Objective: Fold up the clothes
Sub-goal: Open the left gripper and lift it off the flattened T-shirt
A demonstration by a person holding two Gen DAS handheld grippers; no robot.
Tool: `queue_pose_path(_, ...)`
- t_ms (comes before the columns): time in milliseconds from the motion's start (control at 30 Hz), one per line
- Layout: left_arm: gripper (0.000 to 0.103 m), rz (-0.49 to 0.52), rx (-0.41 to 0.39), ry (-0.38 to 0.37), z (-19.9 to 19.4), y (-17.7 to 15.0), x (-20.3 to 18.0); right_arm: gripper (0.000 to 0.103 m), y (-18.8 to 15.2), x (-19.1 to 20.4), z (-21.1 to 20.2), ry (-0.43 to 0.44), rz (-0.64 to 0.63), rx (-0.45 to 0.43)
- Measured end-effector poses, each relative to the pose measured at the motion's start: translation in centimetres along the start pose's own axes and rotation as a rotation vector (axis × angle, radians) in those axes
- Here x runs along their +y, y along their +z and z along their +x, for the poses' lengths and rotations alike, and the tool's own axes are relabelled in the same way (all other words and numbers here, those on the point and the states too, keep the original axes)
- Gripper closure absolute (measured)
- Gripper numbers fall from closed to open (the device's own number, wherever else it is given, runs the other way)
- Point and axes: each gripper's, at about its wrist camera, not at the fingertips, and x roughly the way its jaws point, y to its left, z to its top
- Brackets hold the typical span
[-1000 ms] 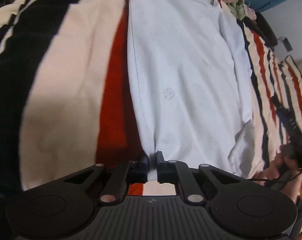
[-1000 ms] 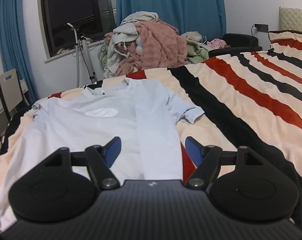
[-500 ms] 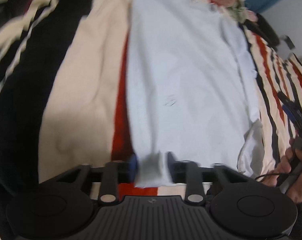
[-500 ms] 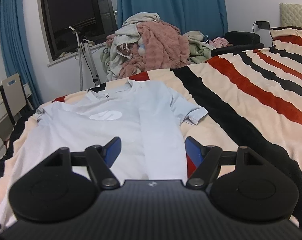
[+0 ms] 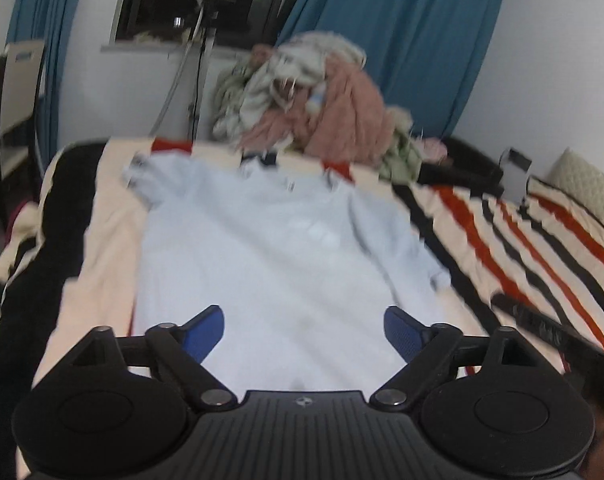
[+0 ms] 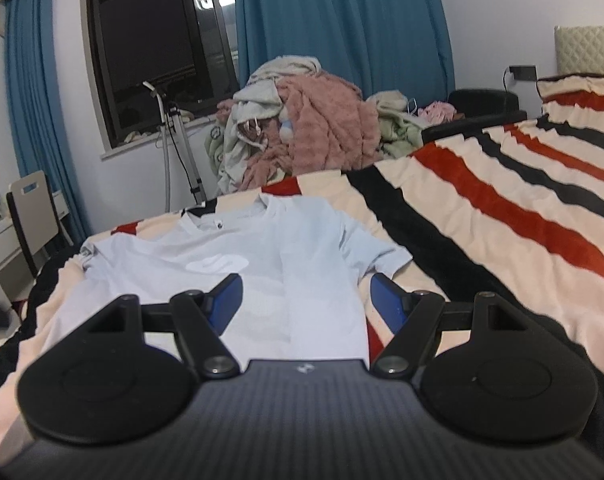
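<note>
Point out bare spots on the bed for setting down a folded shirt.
Free: the striped blanket right of the light blue T-shirt, toward the headboard. Crowded: the clothes pile beyond the shirt's collar, by the window.

Both claws stand spread above the near hem of the pale blue T-shirt [image 6: 262, 264], the left claw [image 5: 303, 334] and the right claw [image 6: 305, 300] each with nothing between the pads. The shirt lies flat on the striped blanket [image 6: 501, 216], with bare blanket to its left and right. At the bed's far end a heap of clothes [image 6: 302, 128] blocks the way; a chair [image 6: 32, 208] stands far left.
</note>
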Motion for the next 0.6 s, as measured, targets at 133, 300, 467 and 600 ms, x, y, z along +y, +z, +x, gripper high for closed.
queue_pose_path(133,0.003,0.097,-0.109,0.039,2.2,-0.6,-2.6,0.031,0.0,0.3,-0.4,-0.013,-0.043,-0.045)
queue_pose_path(300,0.004,0.068,-0.096,0.069,5.4,-4.5,-1.2,0.031,-0.6,0.6,0.2,-0.006,-0.072,-0.048)
queue_pose_path(467,0.004,0.057,-0.068,0.077,6.4,-5.7,0.3,0.031,-0.8,1.0,1.4,0.0,-0.05,-0.016)
queue_pose_path(600,0.004,0.048,-0.067,0.077,6.3,-6.5,1.3,0.031,-1.0,1.0,1.6,-0.005,-0.038,-0.003)
